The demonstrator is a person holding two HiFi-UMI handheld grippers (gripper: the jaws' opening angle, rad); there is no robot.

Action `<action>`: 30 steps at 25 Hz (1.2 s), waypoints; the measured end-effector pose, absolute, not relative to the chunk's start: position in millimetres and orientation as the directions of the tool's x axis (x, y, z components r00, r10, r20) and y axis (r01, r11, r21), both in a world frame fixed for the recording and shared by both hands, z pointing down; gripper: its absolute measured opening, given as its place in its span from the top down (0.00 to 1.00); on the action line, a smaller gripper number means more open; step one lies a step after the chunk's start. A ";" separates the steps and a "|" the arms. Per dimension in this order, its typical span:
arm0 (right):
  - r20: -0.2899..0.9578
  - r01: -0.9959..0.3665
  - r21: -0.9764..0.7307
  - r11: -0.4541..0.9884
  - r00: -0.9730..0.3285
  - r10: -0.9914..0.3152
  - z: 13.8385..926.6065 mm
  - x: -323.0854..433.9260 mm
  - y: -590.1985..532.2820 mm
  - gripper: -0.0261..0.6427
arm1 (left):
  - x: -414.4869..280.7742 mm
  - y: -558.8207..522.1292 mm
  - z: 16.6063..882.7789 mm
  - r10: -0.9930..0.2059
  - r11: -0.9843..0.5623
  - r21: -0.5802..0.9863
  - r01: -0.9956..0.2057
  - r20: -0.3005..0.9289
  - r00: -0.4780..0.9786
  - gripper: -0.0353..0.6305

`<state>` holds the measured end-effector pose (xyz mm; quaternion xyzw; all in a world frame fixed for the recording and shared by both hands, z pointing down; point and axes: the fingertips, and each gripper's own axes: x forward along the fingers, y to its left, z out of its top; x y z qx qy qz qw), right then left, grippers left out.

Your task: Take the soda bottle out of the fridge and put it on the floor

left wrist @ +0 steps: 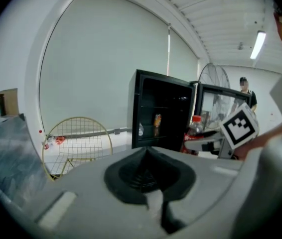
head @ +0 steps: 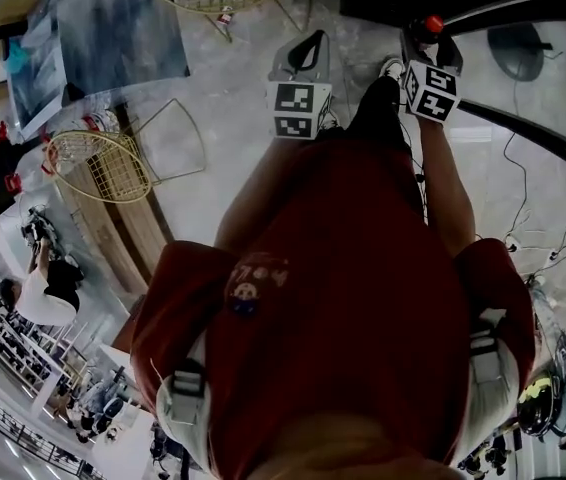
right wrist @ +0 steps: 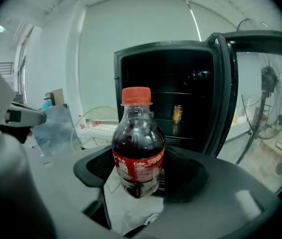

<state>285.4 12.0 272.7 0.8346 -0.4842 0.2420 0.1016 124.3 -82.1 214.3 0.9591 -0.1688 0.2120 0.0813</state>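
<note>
Label: the soda bottle (right wrist: 137,143) carried a red band with "Coke" in white. The smaller print beside it could not be read. Cap red, contents dark.

Position: the bottle stood upright between the jaws of the right gripper (right wrist: 140,179). The jaws were spread wide and closed on its lower body. It was held in the air outside the fridge (right wrist: 167,78), in front of the open door (right wrist: 230,93). An orange can (right wrist: 177,113) sat on a shelf inside, its print too small to read.

Left gripper (left wrist: 148,180): jaws together, nothing between them. It was held beside the right one and aimed toward the same fridge.

Pose: in the head view both forearms reached forward from the person's red shirt (head: 353,308). Both tools tilted somewhat down, and the black-and-white marker cubes faced the camera. The bottle's red cap showed just past the right cube.

Also noted – a gold wire chair (left wrist: 76,143) stood to the left of the fridge.
</note>
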 end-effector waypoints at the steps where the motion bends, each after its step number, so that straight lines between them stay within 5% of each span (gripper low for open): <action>1: 0.496 -0.862 -0.070 -0.503 0.407 -0.767 268.4 274.3 12.1 0.52 | 117.9 -82.6 212.9 -0.294 -0.929 0.081 -0.360 0.427 0.855 0.95; 10: 0.472 -0.881 -0.077 -0.467 0.380 -0.795 236.4 200.4 24.3 0.52 | 68.4 -72.6 208.8 -0.281 -0.937 0.079 -0.340 0.408 0.869 0.95; 30: 0.496 -0.927 -0.081 -0.366 0.281 -0.822 234.0 170.8 20.8 0.52 | 40.9 -74.9 192.3 -0.377 -0.905 0.039 -0.424 0.387 0.841 0.95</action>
